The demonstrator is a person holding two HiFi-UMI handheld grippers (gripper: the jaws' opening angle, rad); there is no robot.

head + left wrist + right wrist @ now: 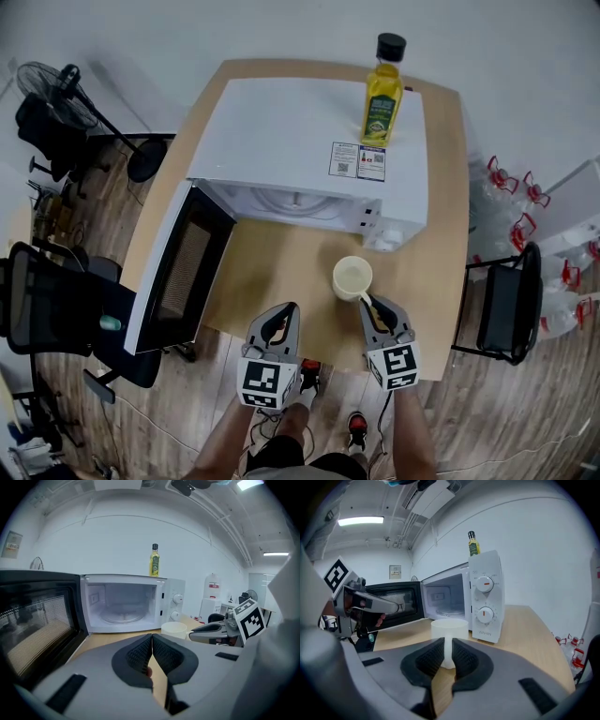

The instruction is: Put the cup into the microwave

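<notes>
My right claw (pixel 446 649) is clamped narrow on the handle of the cup (pixel 449 628), which stands on the table (pixel 281 272) just in front of the microwave (pixel 300 141) near its dials, door (pixel 180 267) swung open, while my left claw (pixel 152 643) is pinched together on nothing.

cup handle (pixel 448 656): sides covered by right gripper (pixel 447 644) pads
microwave stickers (pixel 357 160): print too small
bottle label (pixel 380 120): unreadable
legs (pixel 281 441): cut by bottom edge
</notes>
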